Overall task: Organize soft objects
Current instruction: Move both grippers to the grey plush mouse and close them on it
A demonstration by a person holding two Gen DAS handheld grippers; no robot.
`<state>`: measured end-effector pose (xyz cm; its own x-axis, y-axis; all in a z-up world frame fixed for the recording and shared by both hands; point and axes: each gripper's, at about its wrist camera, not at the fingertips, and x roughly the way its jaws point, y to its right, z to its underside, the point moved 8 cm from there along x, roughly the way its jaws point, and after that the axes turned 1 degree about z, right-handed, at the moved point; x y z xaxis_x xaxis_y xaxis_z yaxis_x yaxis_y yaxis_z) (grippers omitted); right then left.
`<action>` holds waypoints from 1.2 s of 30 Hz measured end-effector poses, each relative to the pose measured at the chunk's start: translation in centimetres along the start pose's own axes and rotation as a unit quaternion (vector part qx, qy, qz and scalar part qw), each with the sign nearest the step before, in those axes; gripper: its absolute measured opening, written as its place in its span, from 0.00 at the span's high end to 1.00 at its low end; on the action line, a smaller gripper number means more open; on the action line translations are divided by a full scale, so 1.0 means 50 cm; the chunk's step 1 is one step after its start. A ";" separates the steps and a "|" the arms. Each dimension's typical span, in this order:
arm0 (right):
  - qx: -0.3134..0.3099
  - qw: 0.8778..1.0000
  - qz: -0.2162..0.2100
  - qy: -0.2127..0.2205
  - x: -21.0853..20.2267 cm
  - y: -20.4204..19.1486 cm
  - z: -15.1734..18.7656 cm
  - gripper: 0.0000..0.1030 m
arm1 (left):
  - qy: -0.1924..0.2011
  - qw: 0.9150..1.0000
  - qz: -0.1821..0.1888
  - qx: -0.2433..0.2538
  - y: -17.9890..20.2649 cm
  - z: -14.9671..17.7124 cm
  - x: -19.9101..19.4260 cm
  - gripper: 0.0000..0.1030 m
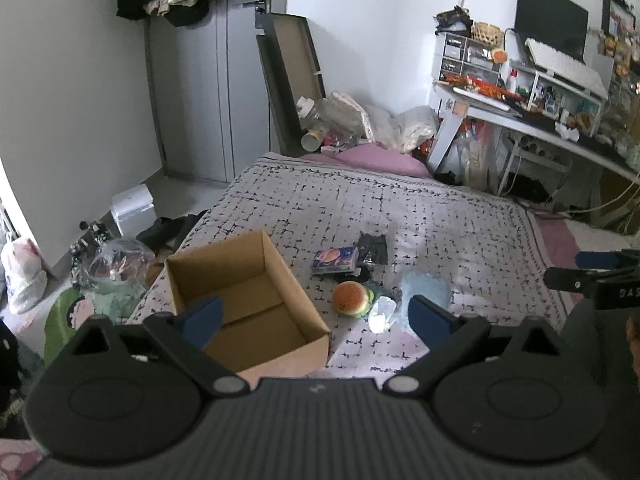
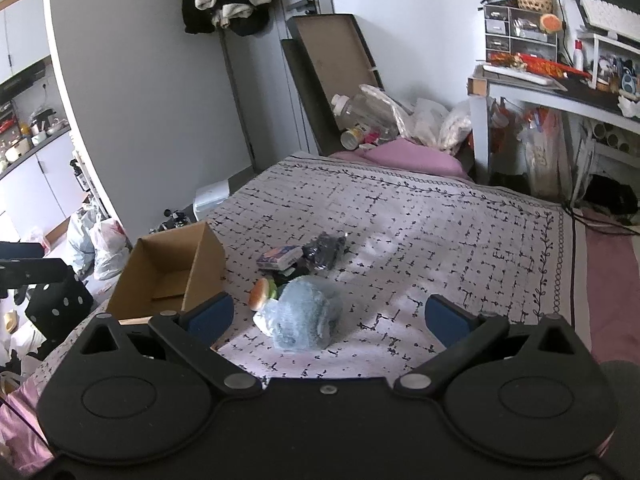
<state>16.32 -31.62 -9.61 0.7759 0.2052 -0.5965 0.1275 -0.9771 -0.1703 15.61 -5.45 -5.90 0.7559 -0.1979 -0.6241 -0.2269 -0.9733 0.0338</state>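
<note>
The left hand-held gripper (image 1: 316, 318) has its blue fingers (image 1: 204, 316) spread wide and holds nothing. The right hand-held gripper (image 2: 330, 318) is also wide apart, holding nothing.

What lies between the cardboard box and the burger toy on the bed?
Only bare patterned bedspread lies between the cardboard box and the burger toy; the left wrist view shows this best.

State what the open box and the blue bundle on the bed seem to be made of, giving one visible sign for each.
Open box: corrugated cardboard, matt brown, with thin folded walls and flaps. Blue bundle: probably fluffy fabric, its surface fuzzy; glints suggest a clear plastic wrap, though that is uncertain.
</note>
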 end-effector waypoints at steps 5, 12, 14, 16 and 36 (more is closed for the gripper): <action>-0.004 1.000 0.009 0.006 0.015 0.008 0.007 0.01 | 0.006 1.000 -0.002 0.001 0.004 -0.012 0.038 0.04; 0.000 1.000 0.005 -0.001 0.043 0.023 0.021 0.07 | 0.004 0.999 0.035 0.003 0.046 -0.043 0.106 0.05; 0.009 1.000 0.001 -0.009 0.052 0.030 0.027 0.14 | -0.003 0.999 0.048 0.006 0.065 -0.046 0.127 0.07; 0.021 1.000 -0.002 -0.020 0.065 0.039 0.034 0.17 | -0.011 0.998 0.058 0.014 0.086 -0.045 0.149 0.08; 0.116 0.988 -0.070 -0.075 0.188 0.058 0.072 0.58 | -0.102 0.991 0.089 -0.016 0.152 0.021 0.334 0.59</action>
<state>21.76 -32.32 -18.52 0.6583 0.3608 -0.6607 0.0694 -0.9030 -0.4240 25.85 -16.01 -16.87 0.5648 -0.3414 -0.7513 -0.3226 -0.9293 0.1798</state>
